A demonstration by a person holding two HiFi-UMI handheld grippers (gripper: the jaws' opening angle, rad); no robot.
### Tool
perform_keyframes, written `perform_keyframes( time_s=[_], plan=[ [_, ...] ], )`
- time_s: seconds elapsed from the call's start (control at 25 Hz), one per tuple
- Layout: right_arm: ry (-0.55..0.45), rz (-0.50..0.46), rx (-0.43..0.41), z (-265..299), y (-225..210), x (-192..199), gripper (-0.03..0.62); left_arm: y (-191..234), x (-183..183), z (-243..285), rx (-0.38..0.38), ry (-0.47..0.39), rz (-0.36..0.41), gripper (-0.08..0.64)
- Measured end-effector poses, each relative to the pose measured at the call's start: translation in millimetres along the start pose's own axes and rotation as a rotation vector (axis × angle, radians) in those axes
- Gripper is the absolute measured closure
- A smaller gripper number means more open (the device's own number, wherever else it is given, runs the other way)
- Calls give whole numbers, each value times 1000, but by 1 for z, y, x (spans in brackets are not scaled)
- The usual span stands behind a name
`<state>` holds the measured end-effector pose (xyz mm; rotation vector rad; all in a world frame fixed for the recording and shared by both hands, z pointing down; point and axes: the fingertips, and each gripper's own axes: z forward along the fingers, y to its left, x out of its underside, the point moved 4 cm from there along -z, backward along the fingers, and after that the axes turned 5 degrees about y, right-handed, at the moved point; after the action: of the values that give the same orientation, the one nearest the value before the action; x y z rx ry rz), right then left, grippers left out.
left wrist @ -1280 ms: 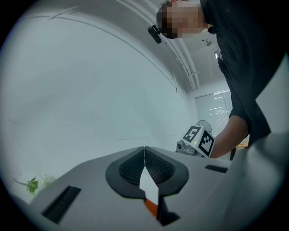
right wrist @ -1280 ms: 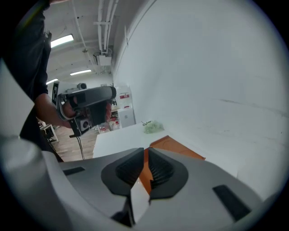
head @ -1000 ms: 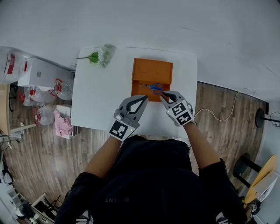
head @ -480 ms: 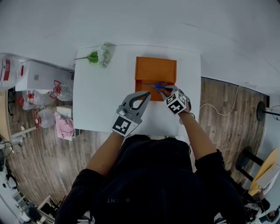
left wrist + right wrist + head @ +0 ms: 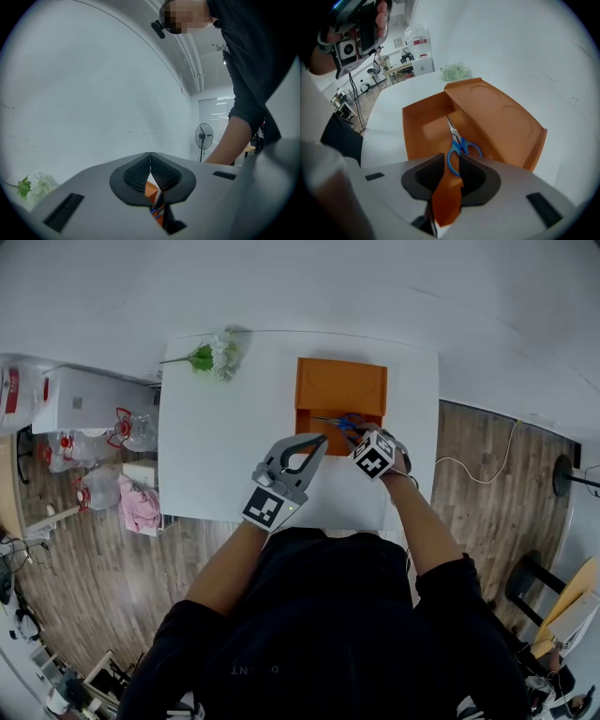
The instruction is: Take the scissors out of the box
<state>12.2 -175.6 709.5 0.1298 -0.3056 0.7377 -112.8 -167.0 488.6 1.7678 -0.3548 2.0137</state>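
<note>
Head view, looking down over the person's shoulders: white worktop (image 5: 216, 446) w/ a flower sprig (image 5: 214, 356) lying well out to the left of and beyond the left tongs (image 5: 322, 440), near the far-left corner. The left tongs are held over the worktop, tips right by the near-left corner of the orange box (image 5: 340, 387); can't tell from above whether they touch it. Left gripper view settles the grip: both dark pads meet at the tips, clenched on nothing, w/ only a sliver of orange box & a bit of blue showing thru the gap lower down. Beyond those tongs in that view there's blank white wall, a standing fan (image 5: 203, 136) off to the right & the person's bare forearm (image 5: 233, 138) reaching across.

The box sits just ahead of both tongs, lid flipped open to the far side, base nearer. The scissors (image 5: 349, 422) lie inside the base, still in the box, blue handles toward the right tongs (image 5: 352, 434), blades pointing away & a little left.

Right gripper view: the pads are closed in on one blue handle loop, one pad each side of it, so the right tongs are clenched on the scissors. The 2nd loop sticks out just right of the tips. The box's near wall shows orange btwn the pads below the loop. The open lid rises beyond & to the right.
</note>
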Motion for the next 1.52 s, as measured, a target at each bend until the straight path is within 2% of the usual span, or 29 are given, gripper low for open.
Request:
perform_keyframes(
  time_s=[0.32, 0.48, 0.84, 1.16, 1.32, 1.44, 1.52],
  plan=[
    [86, -86, -22, 20, 2, 0, 488, 6, 6, -2, -18, 12, -30, 540],
    [123, -134, -10, 24, -1, -2, 515, 11, 9, -6, -35, 21, -33, 540],
    [227, -196, -53, 33, 3, -6, 500, 19, 16, -11, -51, 28, -49, 540],
    [322, -206, -81, 39, 6, -7, 505, 27, 18, -14, -47, 25, -67, 540],
    [340, -216, -64, 39, 7, -7, 509, 29, 17, -16, -47, 22, -70, 540],
    [347, -218, -46, 39, 10, -7, 552, 31, 18, -18, -47, 22, -67, 540],
    [340, -208, -45, 39, 11, -6, 557, 32, 19, -20, -49, 23, -76, 540]
  ],
)
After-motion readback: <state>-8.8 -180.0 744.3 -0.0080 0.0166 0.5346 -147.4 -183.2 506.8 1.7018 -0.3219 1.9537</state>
